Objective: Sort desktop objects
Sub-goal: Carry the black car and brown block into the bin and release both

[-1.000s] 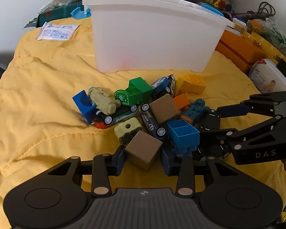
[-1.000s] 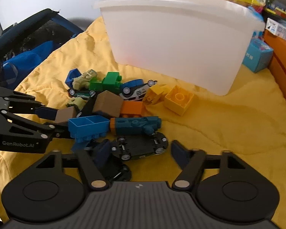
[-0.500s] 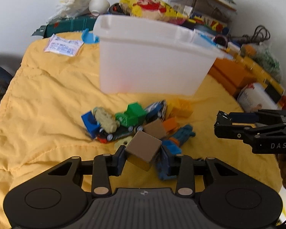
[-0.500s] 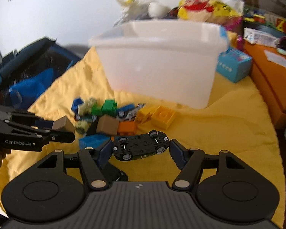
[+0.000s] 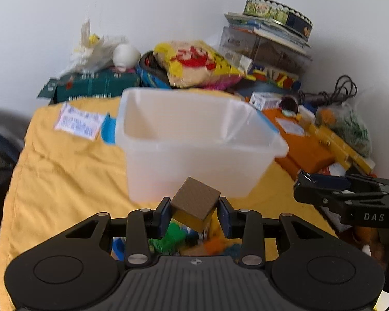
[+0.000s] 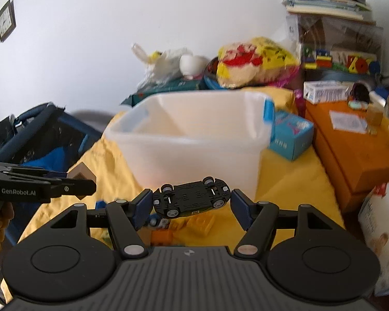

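My left gripper (image 5: pixel 194 212) is shut on a brown cube (image 5: pixel 194 202) with a yellow underside, held tilted in the air just in front of the white plastic bin (image 5: pixel 194 155). My right gripper (image 6: pixel 192 204) is shut on a black toy car (image 6: pixel 192 199), held upside down with its wheels up, also in front of the bin (image 6: pixel 189 153). The bin's inside looks bare. Below both grippers lies the pile of toys (image 5: pixel 179 238) on the yellow cloth, mostly hidden behind the fingers. Each gripper appears in the other's view, the right gripper (image 5: pixel 350 197) at the right and the left gripper (image 6: pixel 39 184) at the left.
Yellow cloth (image 5: pixel 64 176) covers the surface. Behind the bin stand a snack bag (image 5: pixel 194 62), a green box (image 5: pixel 96 85) and stacked boxes with a round tin (image 5: pixel 277 13). Orange boxes (image 6: pixel 355 145) and a blue carton (image 6: pixel 290 137) lie to the right. A dark bag (image 6: pixel 39 134) sits at the left.
Both grippers have risen off the toy pile, the left carrying the brown cube and the right the black car. The bin's open top has come into view.
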